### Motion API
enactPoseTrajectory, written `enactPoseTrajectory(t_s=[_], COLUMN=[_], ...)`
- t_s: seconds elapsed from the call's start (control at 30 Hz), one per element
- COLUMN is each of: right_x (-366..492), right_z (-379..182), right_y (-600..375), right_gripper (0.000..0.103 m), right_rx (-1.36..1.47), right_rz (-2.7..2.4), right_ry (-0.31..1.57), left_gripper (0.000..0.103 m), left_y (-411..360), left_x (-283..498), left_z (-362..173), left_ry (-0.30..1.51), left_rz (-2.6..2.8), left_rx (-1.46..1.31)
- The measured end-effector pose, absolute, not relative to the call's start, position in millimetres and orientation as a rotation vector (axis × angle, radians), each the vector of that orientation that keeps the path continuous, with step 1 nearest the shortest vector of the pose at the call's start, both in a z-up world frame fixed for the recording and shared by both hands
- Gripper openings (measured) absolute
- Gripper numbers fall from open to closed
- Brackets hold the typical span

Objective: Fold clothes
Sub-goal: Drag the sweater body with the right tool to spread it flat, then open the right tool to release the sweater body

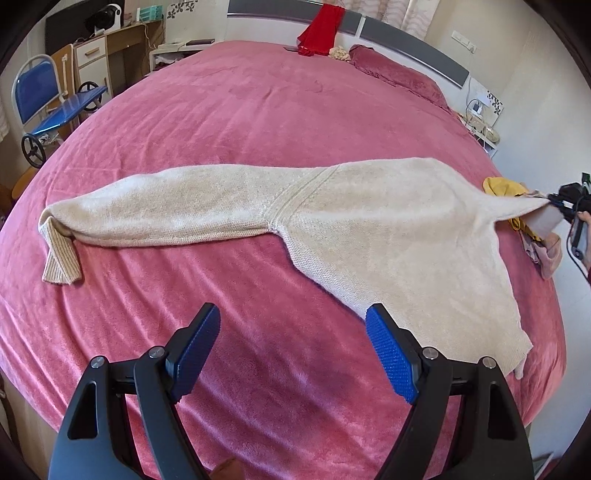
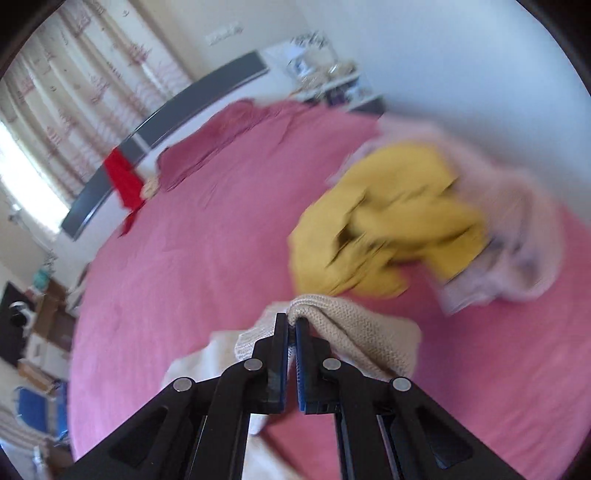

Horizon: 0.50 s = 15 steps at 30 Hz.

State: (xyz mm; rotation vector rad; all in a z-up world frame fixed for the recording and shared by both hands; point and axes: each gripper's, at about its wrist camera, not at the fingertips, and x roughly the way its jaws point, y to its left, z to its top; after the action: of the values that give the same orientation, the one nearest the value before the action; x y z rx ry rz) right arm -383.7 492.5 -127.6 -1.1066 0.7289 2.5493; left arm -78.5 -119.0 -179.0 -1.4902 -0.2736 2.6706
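Note:
A cream knit sweater [image 1: 369,221] lies spread across the pink bed [image 1: 240,122], one sleeve stretched left with its ribbed cuff [image 1: 61,264] folded under. My left gripper [image 1: 291,321] hovers open just above the bedspread, its right pad beside the sweater's near edge, nothing between the fingers. My right gripper [image 2: 291,321] is shut on a bunched fold of the cream sweater [image 2: 354,332] and holds it lifted off the bed. In the left wrist view that same right gripper [image 1: 554,201] pulls the sweater's right end into a raised point.
A yellow garment [image 2: 388,221] and a pale pink one [image 2: 517,229] lie heaped at the bed's right edge. A red cloth [image 1: 321,29] hangs on the headboard, beside a pillow [image 1: 399,74]. A blue chair [image 1: 48,99] and desk stand left of the bed.

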Motion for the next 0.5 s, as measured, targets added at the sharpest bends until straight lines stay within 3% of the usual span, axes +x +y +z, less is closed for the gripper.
enactPoseTrajectory(t_s=[0.13, 0.23, 0.37, 0.47, 0.5], right_x=[-367.9, -344.5, -303.7, -257.1, -242.2], right_z=[-111.0, -111.0, -113.7, -101.6, -94.0], right_y=[526.2, 535.2, 519.5, 491.3, 479.6], right_gripper=[0.011, 0.042, 0.051, 0.07, 0.082], right_rx=[-1.101, -1.093, -1.17, -1.115, -1.08], right_rz=[2.474, 2.546, 2.645, 2.782, 2.81], right_ry=[0.545, 0.608, 0.562, 0.51, 0.444], left_gripper=[0.084, 0.084, 0.084, 0.084, 0.084], left_y=[-112.8, -104.7, -89.4, -80.1, -79.6], left_x=[-74.8, -70.4, -64.8, -59.3, -56.9], left_z=[-180.8, -180.4, -172.4, -161.2, -155.5], left_ry=[-0.311, -0.278, -0.127, -0.037, -0.03], left_rz=[2.67, 2.675, 2.677, 2.681, 2.689], left_rx=[-1.502, -1.491, -1.424, -1.359, -1.332])
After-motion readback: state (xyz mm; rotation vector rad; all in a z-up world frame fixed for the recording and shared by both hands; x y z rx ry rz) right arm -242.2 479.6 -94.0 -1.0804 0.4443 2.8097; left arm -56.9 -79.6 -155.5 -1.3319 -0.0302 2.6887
